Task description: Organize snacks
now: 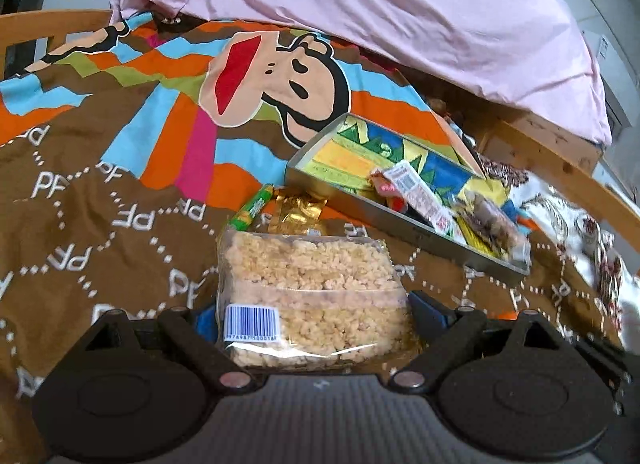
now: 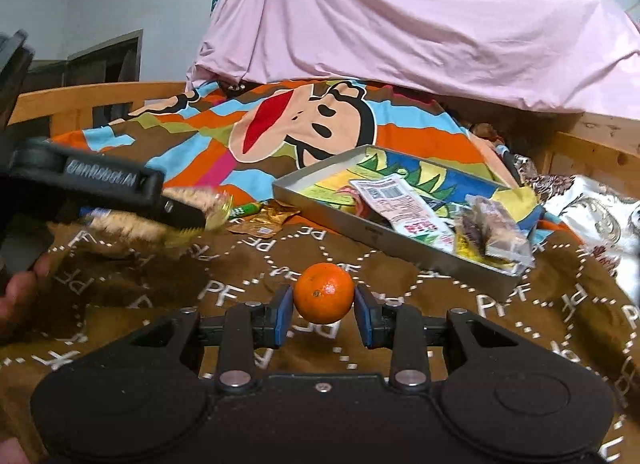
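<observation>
My left gripper (image 1: 312, 316) is shut on a clear bag of puffed rice cake (image 1: 308, 288) with a blue barcode label, held above the blanket. In the right wrist view the left gripper (image 2: 180, 212) shows at the left with the rice cake (image 2: 132, 224) in it. My right gripper (image 2: 324, 312) is shut on a small orange (image 2: 324, 293), just above the blanket. A shallow metal tray (image 1: 320, 144) (image 2: 308, 178) with a colourful printed bottom lies ahead to the right and holds several wrapped snacks (image 1: 424, 194) (image 2: 404, 204).
A green candy tube (image 1: 252, 208) (image 2: 248, 208) and a gold wrapper (image 1: 298, 212) (image 2: 266, 220) lie on the monkey-print blanket (image 1: 100, 204) (image 2: 440, 328) left of the tray. A pink sheet (image 1: 400, 4) (image 2: 420, 24) is heaped behind. A wooden bed frame (image 1: 560, 168) (image 2: 592, 152) edges the bed.
</observation>
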{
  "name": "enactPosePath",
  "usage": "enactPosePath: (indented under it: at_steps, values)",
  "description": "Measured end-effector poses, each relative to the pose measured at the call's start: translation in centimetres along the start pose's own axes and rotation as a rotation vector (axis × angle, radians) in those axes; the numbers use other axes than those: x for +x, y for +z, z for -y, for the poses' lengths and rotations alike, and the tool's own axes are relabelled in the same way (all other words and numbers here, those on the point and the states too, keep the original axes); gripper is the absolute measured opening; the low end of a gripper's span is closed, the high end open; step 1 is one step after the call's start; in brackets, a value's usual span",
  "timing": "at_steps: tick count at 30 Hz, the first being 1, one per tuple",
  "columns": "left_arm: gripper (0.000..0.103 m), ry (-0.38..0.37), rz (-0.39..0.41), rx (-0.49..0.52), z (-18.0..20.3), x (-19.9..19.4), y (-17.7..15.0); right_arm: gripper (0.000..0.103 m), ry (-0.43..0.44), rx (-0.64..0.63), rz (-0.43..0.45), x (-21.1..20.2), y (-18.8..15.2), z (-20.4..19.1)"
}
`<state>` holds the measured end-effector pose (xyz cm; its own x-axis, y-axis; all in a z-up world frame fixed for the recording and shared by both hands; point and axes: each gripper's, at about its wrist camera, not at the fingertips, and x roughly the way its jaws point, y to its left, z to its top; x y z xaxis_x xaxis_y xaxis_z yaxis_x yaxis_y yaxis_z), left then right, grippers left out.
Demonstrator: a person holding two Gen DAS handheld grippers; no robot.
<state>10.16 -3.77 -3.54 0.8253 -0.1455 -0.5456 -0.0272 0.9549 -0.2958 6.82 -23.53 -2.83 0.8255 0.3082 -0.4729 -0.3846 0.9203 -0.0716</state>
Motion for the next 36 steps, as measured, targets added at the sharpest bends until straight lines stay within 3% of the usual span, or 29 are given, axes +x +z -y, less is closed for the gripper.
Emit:
enactPosePath:
  at_steps: [7,12,18,26,36]
  values:
    - [0.093,-0.032,0.059,0.019,2.1,1.8,2.8,0.035,-0.059,-0.013,0.033,-0.6,0.8,3.2]
    - [0.093,-0.074,0.083,0.039,4.7,3.9,5.6,0.035,-0.083,-0.029,0.059,0.5,3.4,5.9]
    - [0.093,-0.154,0.073,-0.013,7.3,6.9,10.1,0.035,-0.126,-0.006,0.094,2.4,6.1,9.2]
    - [0.093,-0.097,0.086,0.020,8.4,13.0,14.0,0.035,-0.150,-0.040,0.093,7.1,7.5,10.8]
    - [0.093,-0.031,0.003,0.065,8.0,20.2,13.2,0.035,-0.158,-0.017,0.026,12.8,6.8,12.1]
